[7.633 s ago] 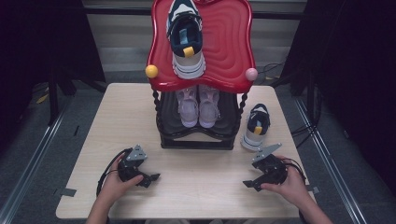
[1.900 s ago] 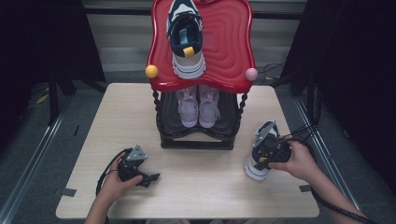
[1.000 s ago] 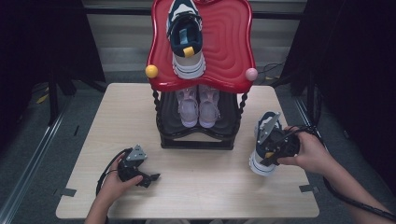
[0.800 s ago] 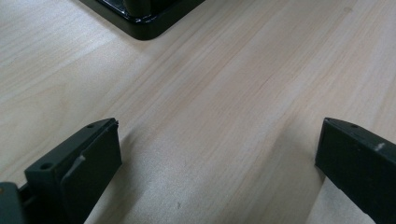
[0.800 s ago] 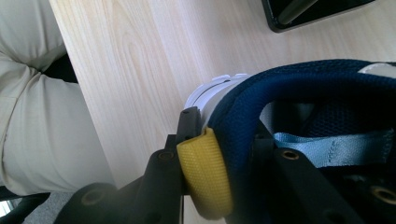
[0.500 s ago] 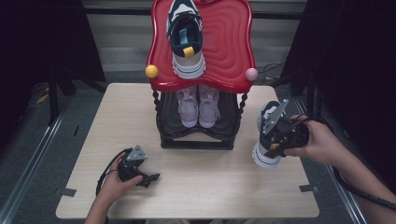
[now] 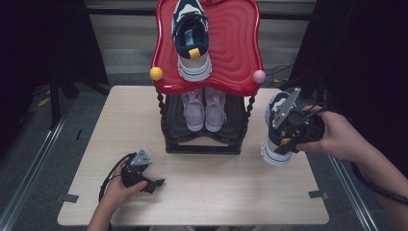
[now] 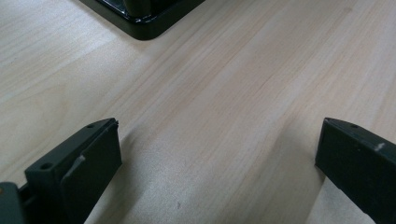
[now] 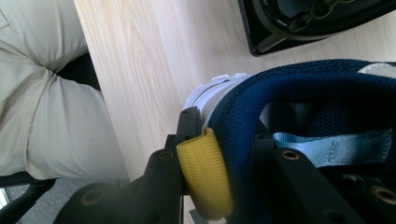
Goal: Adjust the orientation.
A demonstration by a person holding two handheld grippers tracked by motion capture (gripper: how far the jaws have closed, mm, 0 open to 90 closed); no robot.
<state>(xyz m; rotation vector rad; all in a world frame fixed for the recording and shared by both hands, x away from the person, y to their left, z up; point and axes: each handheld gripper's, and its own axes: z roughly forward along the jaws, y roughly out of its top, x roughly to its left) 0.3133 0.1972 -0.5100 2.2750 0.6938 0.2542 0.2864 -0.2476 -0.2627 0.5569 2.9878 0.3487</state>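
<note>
A navy and white sneaker (image 7: 275, 139) with a yellow heel tab hangs above the table's right side, tilted, heel toward the front. My right gripper (image 7: 287, 139) is shut on its heel collar; in the right gripper view the jaws pinch the navy collar (image 9: 243, 121) beside the yellow tab (image 9: 205, 177). Its matching sneaker (image 7: 191, 38) lies on the red top shelf (image 7: 231, 43) of the shoe rack. A pair of pink sneakers (image 7: 205, 107) sits on the rack's black lower shelf. My left gripper (image 7: 153, 184) rests open on the table at front left, nothing between its fingers (image 8: 88, 158).
The rack's black base (image 7: 202, 144) stands at the table's middle back, with a yellow ball (image 7: 156, 73) and a pink ball (image 7: 259, 76) at the red shelf's corners. The wooden table (image 7: 216, 192) drops off to grey floor on both sides. A person's trouser leg (image 9: 51, 93) shows beside the table edge.
My right gripper moved from the front right to the sneaker on the table, shut on its heel and lifted it, carrying it up and slightly right. The left gripper stayed put.
</note>
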